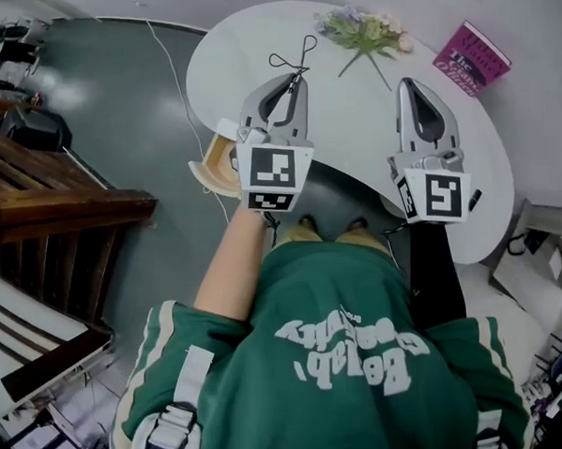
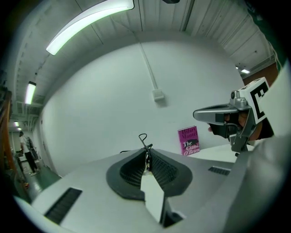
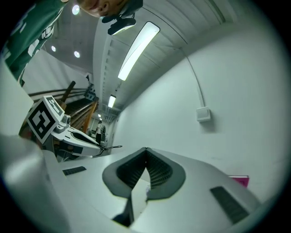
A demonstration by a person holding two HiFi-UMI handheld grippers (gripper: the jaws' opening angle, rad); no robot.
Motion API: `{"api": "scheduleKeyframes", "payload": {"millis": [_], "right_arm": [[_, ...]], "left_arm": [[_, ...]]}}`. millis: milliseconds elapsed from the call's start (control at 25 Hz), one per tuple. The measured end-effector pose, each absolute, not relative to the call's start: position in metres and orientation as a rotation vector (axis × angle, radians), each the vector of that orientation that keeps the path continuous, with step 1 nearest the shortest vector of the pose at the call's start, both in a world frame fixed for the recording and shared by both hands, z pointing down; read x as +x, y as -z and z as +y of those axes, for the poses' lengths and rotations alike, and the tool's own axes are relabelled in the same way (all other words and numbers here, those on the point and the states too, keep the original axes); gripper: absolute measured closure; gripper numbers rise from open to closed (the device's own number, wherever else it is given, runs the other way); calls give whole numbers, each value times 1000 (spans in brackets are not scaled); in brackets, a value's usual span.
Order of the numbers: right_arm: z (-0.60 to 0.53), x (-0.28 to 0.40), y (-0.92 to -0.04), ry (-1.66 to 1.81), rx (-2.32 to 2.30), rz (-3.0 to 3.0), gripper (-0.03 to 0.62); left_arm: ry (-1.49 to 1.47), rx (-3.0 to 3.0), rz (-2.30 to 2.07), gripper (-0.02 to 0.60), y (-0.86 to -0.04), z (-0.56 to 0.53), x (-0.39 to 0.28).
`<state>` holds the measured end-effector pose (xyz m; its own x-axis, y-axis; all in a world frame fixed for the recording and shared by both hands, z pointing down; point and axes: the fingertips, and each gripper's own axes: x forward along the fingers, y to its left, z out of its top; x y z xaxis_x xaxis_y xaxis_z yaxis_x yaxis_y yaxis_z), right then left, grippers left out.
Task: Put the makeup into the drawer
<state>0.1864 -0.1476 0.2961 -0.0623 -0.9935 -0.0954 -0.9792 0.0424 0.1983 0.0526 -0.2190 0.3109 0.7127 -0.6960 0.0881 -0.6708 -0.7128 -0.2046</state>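
My left gripper (image 1: 296, 79) is held level over the white table (image 1: 351, 121), shut on a black eyelash curler (image 1: 292, 53). The curler's thin looped handles stick out past the tips (image 2: 143, 139). The right gripper view catches the same curler from the side (image 3: 111, 147). An open wooden drawer (image 1: 216, 162) juts out at the table's left edge, just left of and below my left gripper. My right gripper (image 1: 408, 84) hovers beside it to the right, pads together (image 3: 146, 150) with nothing between them.
A bunch of flowers (image 1: 366, 29) lies at the table's far side and a pink book (image 1: 471, 59) at its far right, also seen in the left gripper view (image 2: 189, 140). A white wall rises behind the table. Dark wooden stairs (image 1: 45, 198) stand at left.
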Motion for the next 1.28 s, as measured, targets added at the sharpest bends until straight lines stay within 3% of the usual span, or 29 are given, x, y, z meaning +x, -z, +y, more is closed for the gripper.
{"api": "scheduleKeyframes", "payload": {"millis": [640,840,1280], "right_arm": [[-204,-37,-302,358,1606,-2606,585],[-200,-51,-310,339,1553,-2610,585],[-192,-29,-326,294,1598,-2529,585]], "left_arm": [[267,-2547,1653,541,-323,-223,-180],[385,-2520,1662,541,-355,-223,-192],[901,-2749,1645,541,-545,-224,-191]]}}
